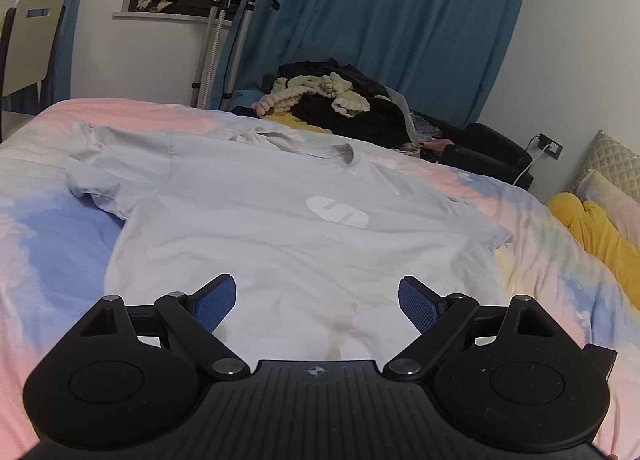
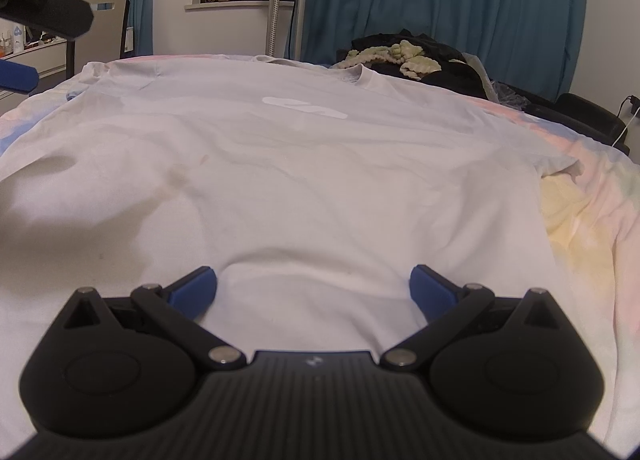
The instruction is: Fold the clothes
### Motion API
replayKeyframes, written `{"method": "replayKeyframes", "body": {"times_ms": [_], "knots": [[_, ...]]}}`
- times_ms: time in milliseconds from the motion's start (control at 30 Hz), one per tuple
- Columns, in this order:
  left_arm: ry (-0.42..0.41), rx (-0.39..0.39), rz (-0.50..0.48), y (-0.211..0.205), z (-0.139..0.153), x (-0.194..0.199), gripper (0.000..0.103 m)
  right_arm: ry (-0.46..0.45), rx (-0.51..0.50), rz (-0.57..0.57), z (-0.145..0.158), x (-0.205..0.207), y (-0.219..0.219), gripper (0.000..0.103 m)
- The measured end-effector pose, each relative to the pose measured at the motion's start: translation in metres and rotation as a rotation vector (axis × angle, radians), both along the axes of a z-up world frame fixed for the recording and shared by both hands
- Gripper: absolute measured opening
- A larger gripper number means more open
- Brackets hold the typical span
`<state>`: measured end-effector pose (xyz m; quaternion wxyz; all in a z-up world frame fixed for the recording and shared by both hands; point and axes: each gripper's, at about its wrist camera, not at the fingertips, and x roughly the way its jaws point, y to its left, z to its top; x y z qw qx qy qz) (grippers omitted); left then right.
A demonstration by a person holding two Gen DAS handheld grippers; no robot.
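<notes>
While the white T-shirt lies spread face-up across the bed, collar towards the far clothes pile and hem nearest the cameras, both tongs hang released above its lower half. The left tongs stand wide apart with nothing between the blue pads. The right tongs gape likewise over a soft ridge of cloth. That flat layout probably serves to expose sleeves and hem for a first fold. The shirt's hem edge is hidden under the tool bodies. Its far sleeve looks crumpled in the left view, and whether either pad touches cloth is unclear.
</notes>
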<state>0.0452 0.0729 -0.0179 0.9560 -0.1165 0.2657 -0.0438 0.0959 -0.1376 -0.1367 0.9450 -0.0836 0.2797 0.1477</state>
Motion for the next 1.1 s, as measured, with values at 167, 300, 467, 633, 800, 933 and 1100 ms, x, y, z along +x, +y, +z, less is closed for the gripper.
{"method": "replayKeyframes", "body": {"times_ms": [167, 300, 467, 633, 800, 933, 1100], "knots": [[0.004, 0.034, 0.04, 0.016, 0.008, 0.003, 0.092, 0.031, 0.034, 0.005, 0.008, 0.004, -0.005, 0.103], [0.044, -0.016, 0.065, 0.036, 0.011, 0.023, 0.092, -0.018, 0.162, -0.025, 0.035, 0.0, -0.019, 0.103], [0.101, -0.076, 0.129, 0.073, 0.006, 0.059, 0.092, -0.074, 0.352, -0.067, 0.069, -0.003, -0.038, 0.103], [0.128, -0.103, 0.223, 0.11, -0.007, 0.093, 0.092, -0.038, 0.408, -0.085, 0.078, 0.007, -0.046, 0.103], [0.139, -0.087, 0.247, 0.133, -0.02, 0.117, 0.092, -0.061, 0.421, -0.059, 0.087, 0.009, -0.048, 0.103], [0.124, -0.176, 0.29, 0.161, -0.034, 0.133, 0.092, -0.072, 0.416, -0.062, 0.09, 0.011, -0.055, 0.103], [0.103, -0.23, 0.349, 0.19, -0.054, 0.154, 0.092, -0.06, 0.465, -0.095, 0.092, 0.02, -0.069, 0.103]]}}
